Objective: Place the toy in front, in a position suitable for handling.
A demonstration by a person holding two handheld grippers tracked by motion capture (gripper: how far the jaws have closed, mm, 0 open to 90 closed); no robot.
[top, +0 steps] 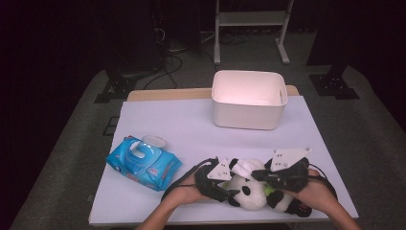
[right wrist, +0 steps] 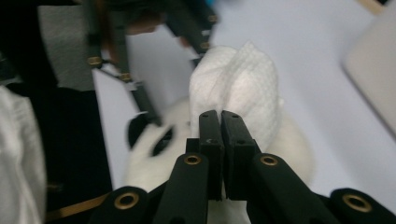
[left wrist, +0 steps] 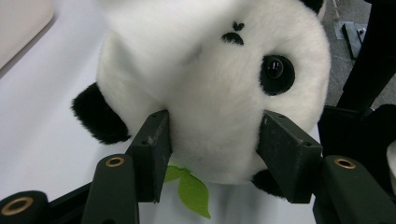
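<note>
A black-and-white panda plush [top: 251,194] lies near the table's front edge, between the person's two hands. My left gripper [top: 233,191] is shut on its head: in the left gripper view both pads [left wrist: 154,149] press into the white fur of the panda plush [left wrist: 210,93], above a green leaf [left wrist: 194,191]. My right gripper [top: 258,175] comes in from the right, shut on a white wet wipe [top: 246,167]. Seen from the right gripper [right wrist: 220,116], the crumpled wet wipe [right wrist: 238,88] sticks out past the closed jaws and rests on the panda plush [right wrist: 154,158].
A white plastic tub [top: 249,98] stands at the back of the table on the pale table cover [top: 191,134]. A blue pack of wet wipes [top: 143,163] lies at the left with its flap open, a small white lid [top: 154,141] behind it.
</note>
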